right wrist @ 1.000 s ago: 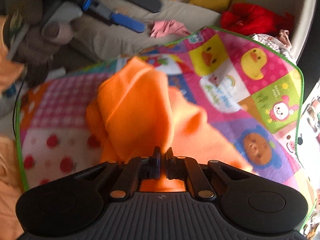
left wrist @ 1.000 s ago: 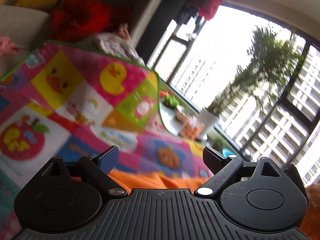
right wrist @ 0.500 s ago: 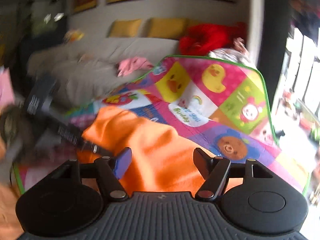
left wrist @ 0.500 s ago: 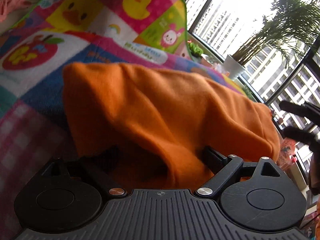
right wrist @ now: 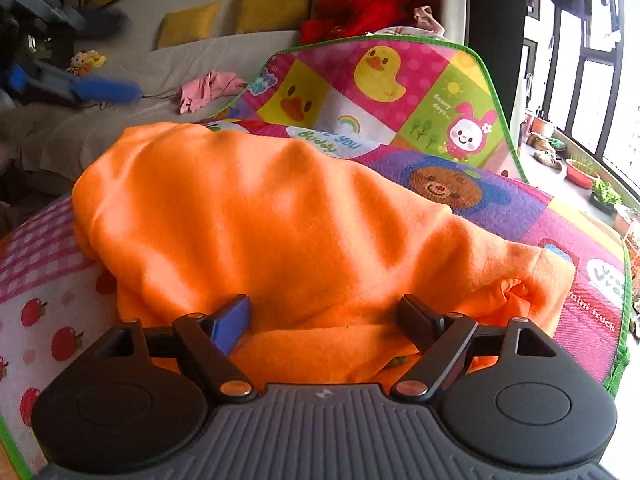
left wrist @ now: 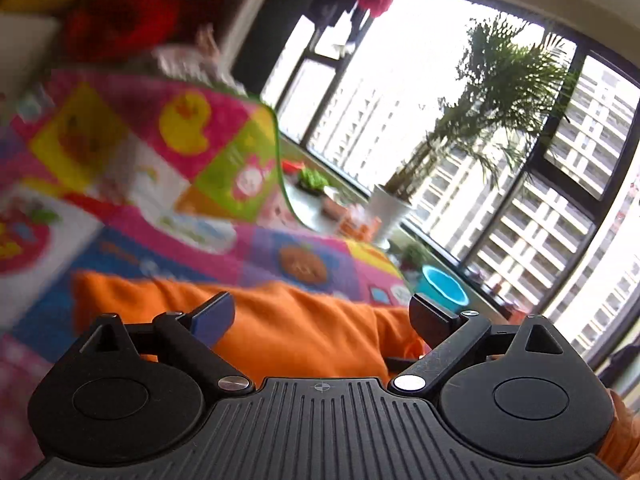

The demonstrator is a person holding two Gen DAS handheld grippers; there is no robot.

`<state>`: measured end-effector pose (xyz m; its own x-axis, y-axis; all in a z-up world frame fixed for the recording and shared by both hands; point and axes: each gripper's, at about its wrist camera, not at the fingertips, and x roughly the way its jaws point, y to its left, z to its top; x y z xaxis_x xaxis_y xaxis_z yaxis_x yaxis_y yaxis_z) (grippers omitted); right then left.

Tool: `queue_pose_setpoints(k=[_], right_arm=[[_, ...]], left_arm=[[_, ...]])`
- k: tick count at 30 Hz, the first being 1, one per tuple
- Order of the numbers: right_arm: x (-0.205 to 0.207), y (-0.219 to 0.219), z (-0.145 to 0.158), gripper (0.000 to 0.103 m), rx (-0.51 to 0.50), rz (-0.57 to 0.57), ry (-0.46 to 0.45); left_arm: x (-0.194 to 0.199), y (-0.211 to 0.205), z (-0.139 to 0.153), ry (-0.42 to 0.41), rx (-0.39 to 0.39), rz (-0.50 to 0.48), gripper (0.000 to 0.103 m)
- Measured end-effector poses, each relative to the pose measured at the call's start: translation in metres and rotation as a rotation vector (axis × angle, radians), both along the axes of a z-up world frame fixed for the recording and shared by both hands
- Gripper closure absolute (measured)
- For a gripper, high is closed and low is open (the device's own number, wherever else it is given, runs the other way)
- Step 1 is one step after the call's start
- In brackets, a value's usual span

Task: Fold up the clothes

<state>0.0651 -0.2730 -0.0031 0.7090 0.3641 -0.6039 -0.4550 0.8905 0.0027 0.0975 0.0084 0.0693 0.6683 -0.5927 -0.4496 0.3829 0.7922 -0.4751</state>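
Note:
An orange fleece garment (right wrist: pixel 280 220) lies in a rumpled, partly folded heap on a bright patchwork play mat (right wrist: pixel 420 92). My right gripper (right wrist: pixel 324 314) hangs low over its near edge. Its jaws are opening, and cloth lies between and under the fingers, but the pads do not press on it. In the left wrist view the same orange garment (left wrist: pixel 312 328) spreads just beyond my left gripper (left wrist: pixel 320 312). That gripper stands wide open with nothing pinched, and the mat (left wrist: pixel 180 140) stretches out behind it.
A beige sofa (right wrist: pixel 160 64) behind the mat carries yellow cushions, red clothing (right wrist: pixel 360 8) and a pink garment (right wrist: pixel 208 88). A blurred blue and black object (right wrist: pixel 100 90) lies at its left. Tall windows, a potted plant (left wrist: pixel 500 92) and a blue basin (left wrist: pixel 444 292) line the right.
My right gripper was shut on the orange cloth and has opened, letting the cloth settle on the mat. The left view dipped onto the garment and swung back up; its jaws stayed open.

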Motion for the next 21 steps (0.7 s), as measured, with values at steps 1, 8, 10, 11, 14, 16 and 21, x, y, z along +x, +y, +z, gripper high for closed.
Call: queue_pose_setpoints(k=[1, 8, 10, 11, 14, 16, 21], right_arm=[[-0.001, -0.001, 0.002, 0.018, 0.009, -0.005, 0.004], [-0.021, -0.031, 0.032, 0.0, 0.086, -0.151, -0.073], [-0.022, -0.045, 0.035, 0.0, 0.12, -0.274, -0.089], [-0.02, -0.053, 0.033, 0.0, 0.151, -0.321, -0.07], [0.004, -0.071, 0.012, 0.0, 0.276, -0.369, 0.105], [0.018, -0.071, -0.001, 0.0, 0.32, -0.356, 0.165], [0.053, -0.042, 0.001, 0.0, 0.321, -0.271, 0.115]], left_arm=[[0.008, -0.004, -0.016, 0.051, 0.01, 0.011, 0.006], [0.014, -0.019, -0.059, 0.098, 0.104, 0.053, 0.006], [0.012, -0.019, -0.059, 0.097, 0.112, 0.051, 0.006], [0.011, -0.02, -0.059, 0.096, 0.11, 0.05, 0.006], [0.006, -0.02, -0.054, 0.09, 0.102, 0.049, 0.005], [0.004, -0.018, -0.054, 0.087, 0.097, 0.05, 0.005], [0.008, -0.018, -0.057, 0.078, 0.112, 0.069, 0.004]])
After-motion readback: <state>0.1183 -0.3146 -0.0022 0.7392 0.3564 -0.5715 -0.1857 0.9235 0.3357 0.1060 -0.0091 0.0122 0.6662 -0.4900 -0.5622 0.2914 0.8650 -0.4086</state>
